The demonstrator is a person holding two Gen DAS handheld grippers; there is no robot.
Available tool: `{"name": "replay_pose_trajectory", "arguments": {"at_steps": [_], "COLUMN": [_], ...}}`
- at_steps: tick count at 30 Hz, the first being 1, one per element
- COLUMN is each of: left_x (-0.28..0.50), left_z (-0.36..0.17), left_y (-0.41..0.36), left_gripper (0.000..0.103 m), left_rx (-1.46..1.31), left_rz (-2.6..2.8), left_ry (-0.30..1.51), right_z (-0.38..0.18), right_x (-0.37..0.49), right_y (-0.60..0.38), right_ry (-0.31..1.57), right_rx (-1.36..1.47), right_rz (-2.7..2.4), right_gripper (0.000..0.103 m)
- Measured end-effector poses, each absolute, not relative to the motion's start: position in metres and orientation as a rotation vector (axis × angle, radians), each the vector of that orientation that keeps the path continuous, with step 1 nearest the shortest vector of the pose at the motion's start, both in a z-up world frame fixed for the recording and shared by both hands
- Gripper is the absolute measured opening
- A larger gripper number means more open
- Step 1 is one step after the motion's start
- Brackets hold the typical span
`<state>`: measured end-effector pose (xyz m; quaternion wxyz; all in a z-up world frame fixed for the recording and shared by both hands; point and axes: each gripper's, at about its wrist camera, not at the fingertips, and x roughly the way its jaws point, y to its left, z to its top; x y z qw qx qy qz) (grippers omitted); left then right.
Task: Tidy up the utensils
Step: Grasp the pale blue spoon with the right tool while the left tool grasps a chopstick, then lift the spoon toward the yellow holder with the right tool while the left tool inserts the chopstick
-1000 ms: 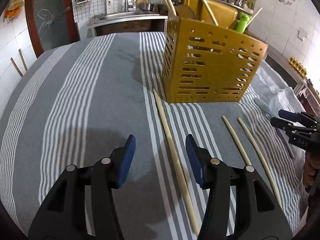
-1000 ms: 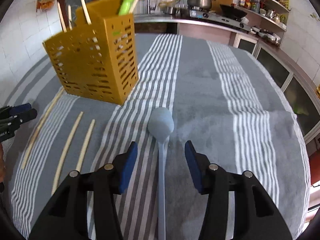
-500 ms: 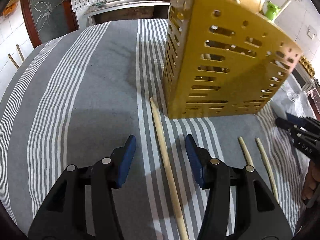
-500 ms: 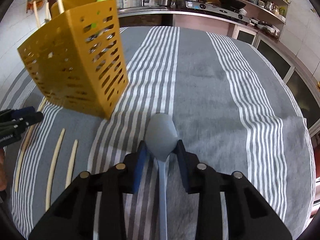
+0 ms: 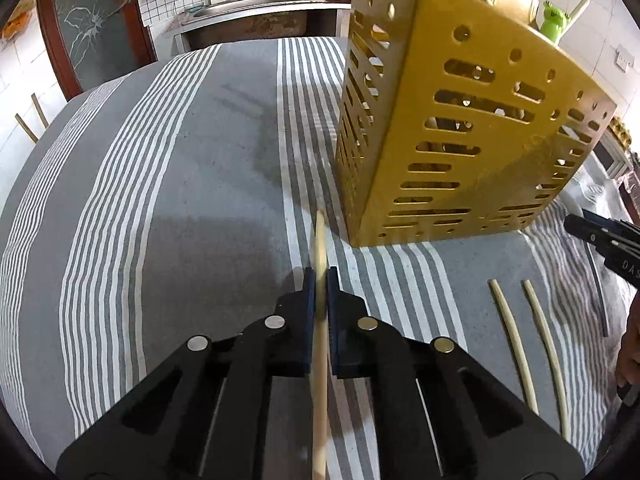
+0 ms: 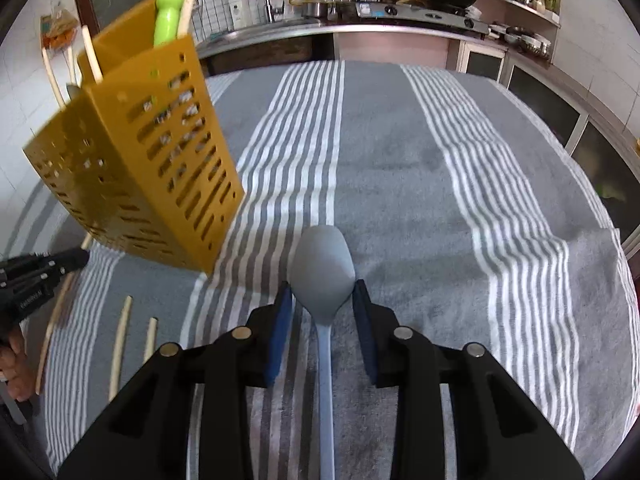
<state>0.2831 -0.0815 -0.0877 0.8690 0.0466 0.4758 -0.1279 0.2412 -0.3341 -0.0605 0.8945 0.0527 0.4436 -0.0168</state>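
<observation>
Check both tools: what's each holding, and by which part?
Left tool is shut on the long wooden stick, near its far end. Right tool is shut on the grey-blue spoon, pads against the sides of the bowl, just above the handle.

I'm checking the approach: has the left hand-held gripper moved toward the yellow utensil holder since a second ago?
Yes. The left hand-held gripper has come closer to the yellow utensil holder, which now looms larger, and shut on the long chopstick.

One yellow slotted holder (image 5: 460,128). One blue-grey spoon (image 6: 323,268). Three pale sticks lying loose: one long (image 5: 320,240), two shorter, curved (image 5: 516,344). One green utensil (image 6: 168,16) upright inside.
</observation>
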Motion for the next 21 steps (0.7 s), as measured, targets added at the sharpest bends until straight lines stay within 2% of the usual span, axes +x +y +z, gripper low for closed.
{"name": "replay_pose_trajectory", "arguments": {"at_steps": [21], "left_x": [0.207], "left_z": [0.023], "left_y": [-0.057], "left_gripper": [0.005], "left_rx": [0.001], "left_rz": [-0.305], "left_ry": [0.690], "right_z": [0.036], "right_x": [0.174], "right_y": [-0.333], "right_ry": [0.584], "right_rx": [0.139], "right_rz": [0.049], "right_gripper": [0.032]}}
